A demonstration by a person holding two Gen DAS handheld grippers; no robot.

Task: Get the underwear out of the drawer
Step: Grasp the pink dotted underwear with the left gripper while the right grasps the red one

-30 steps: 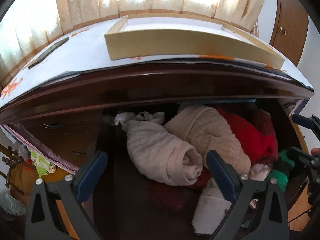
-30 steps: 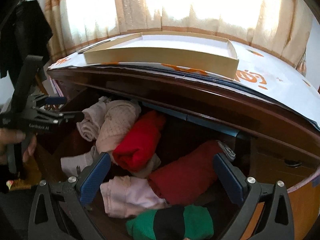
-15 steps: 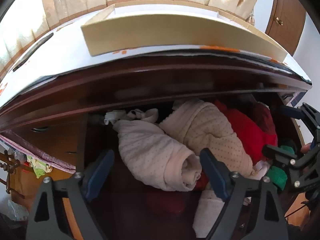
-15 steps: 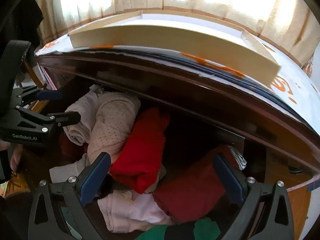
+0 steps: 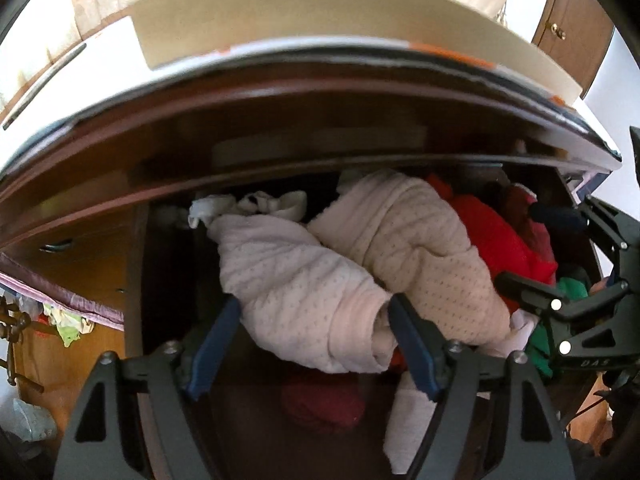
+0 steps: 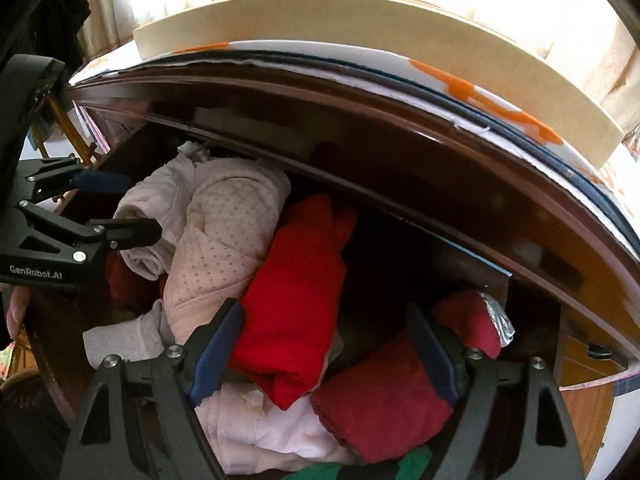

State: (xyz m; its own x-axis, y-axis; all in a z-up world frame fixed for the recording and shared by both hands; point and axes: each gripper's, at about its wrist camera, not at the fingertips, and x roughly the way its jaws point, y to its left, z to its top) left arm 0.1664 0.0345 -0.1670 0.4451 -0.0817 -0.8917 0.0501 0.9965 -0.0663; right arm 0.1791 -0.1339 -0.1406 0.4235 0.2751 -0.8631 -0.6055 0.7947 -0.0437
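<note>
An open dark wooden drawer (image 5: 168, 264) holds several rolled garments. My left gripper (image 5: 314, 344) is open, its fingers on either side of the end of a pale pink dotted roll (image 5: 304, 296). A cream dotted roll (image 5: 424, 256) lies beside it. My right gripper (image 6: 324, 352) is open, straddling a bright red roll (image 6: 296, 300), with a dark red roll (image 6: 384, 400) by its right finger. The left gripper also shows in the right wrist view (image 6: 120, 208), the right gripper in the left wrist view (image 5: 536, 248).
The dresser top's dark front edge (image 6: 400, 128) overhangs the drawer closely. A shallow cardboard tray (image 6: 360, 20) sits on the white cover above. White socks (image 5: 252, 204) lie at the drawer's back left. Green cloth (image 6: 400, 464) and pale pink cloth (image 6: 272, 432) lie at the front.
Both grippers have moved down and forward into the drawer. The left one now brackets the pale pink roll, the right one the bright red roll. Both stay open.
</note>
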